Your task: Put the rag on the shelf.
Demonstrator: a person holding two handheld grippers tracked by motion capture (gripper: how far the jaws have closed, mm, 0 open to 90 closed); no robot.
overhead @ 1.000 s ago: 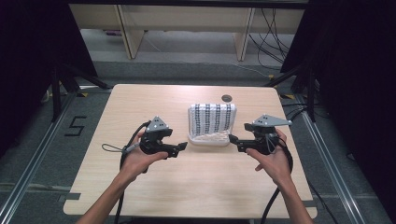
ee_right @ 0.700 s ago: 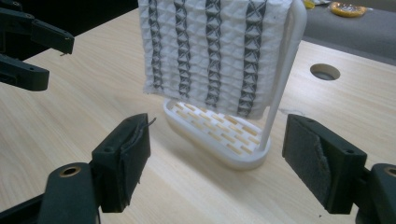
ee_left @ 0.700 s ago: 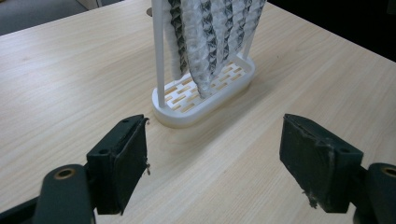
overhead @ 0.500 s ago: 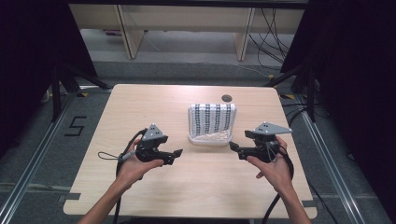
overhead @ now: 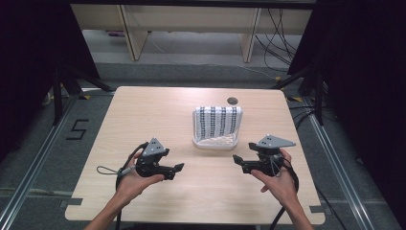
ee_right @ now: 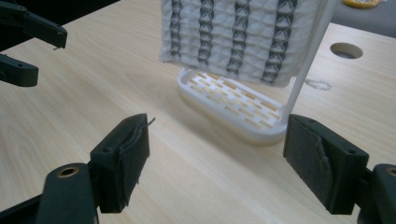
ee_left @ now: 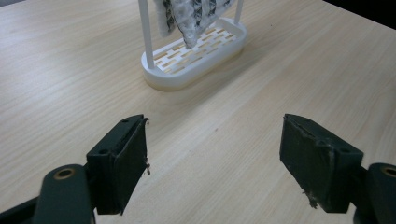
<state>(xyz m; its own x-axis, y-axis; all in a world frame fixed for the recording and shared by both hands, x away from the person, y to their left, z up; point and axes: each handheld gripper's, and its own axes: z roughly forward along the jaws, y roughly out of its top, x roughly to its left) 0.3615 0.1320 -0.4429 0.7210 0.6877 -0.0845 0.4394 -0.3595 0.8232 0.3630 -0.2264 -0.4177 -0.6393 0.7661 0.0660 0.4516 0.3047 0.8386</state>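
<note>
Light wooden surface [overhead: 143,120]. A white slotted rack [overhead: 215,141] stood right of centre, toward the far edge, with a white cloth with dark patterned stripes [overhead: 216,120] hung over it. A round hole [overhead: 232,100] lay near the far edge, behind the rack. Left tongs [overhead: 178,167] hovered near the front edge, left of centre, jaws wide apart, holding nothing. Right tongs [overhead: 236,160] sat near the front edge toward the right, jaws likewise spread wide and empty, tips pointing toward the left tongs
</note>
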